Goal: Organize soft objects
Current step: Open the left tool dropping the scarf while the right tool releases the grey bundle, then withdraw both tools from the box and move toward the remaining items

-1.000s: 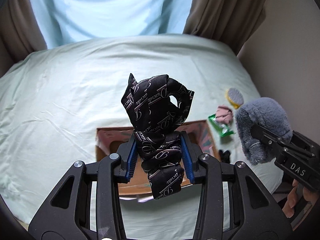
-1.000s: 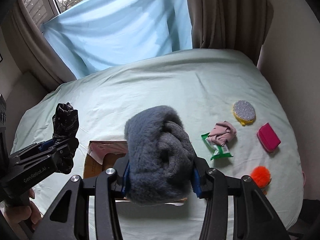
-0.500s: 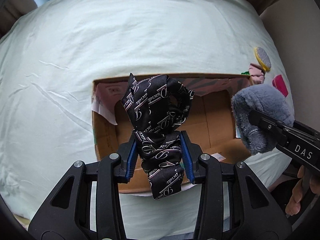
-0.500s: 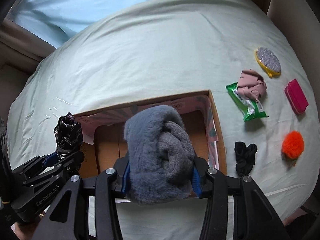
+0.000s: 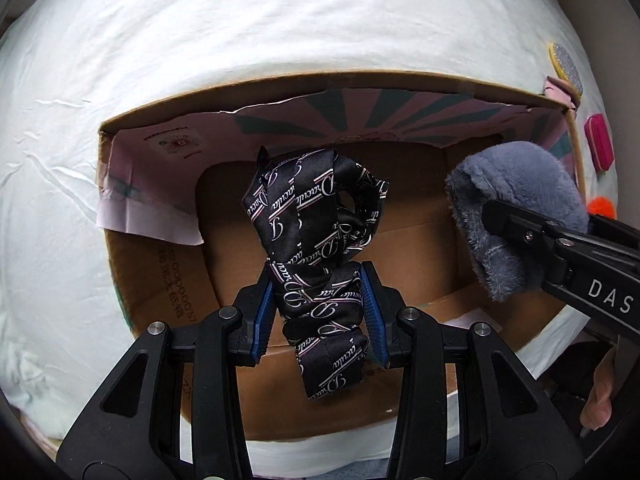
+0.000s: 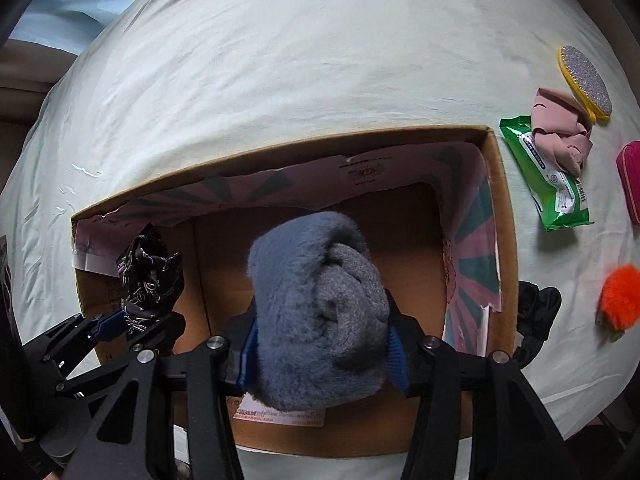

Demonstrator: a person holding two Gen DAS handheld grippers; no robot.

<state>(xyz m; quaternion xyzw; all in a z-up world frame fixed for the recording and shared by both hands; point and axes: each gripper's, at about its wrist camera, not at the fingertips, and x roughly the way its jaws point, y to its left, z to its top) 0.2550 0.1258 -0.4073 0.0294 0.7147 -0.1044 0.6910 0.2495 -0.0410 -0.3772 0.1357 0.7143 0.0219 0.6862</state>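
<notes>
The black printed scarf (image 5: 316, 240), knotted into a bundle with white script lettering, sits pinched between the blue pads of my left gripper (image 5: 318, 312), which is nearly closed on its lower half. It hangs above the open cardboard box (image 5: 280, 88), over the left part of the box floor. My right gripper (image 6: 320, 350) has the grey plush roll (image 6: 316, 312) between its pads; those jaws have just been easing apart, and the pads seem to touch the fluff on both sides, though the pile hides the contact line, so I can't be sure how firmly. The roll hangs over the middle of the box, to the right of the scarf. The box itself has pink and dark green printed flaps (image 6: 476, 248) folded inward along its far and right walls, and it rests on a pale green bedsheet (image 6: 320, 60). Right of the box lie a black scrunchie (image 6: 536, 312) against its wall, an orange pompom (image 6: 620, 298), a green wipes pack (image 6: 548, 180) with a pink cloth (image 6: 560, 128) on it, a yellow-backed glittery oval pad (image 6: 586, 80) and a magenta pouch (image 6: 632, 180).
</notes>
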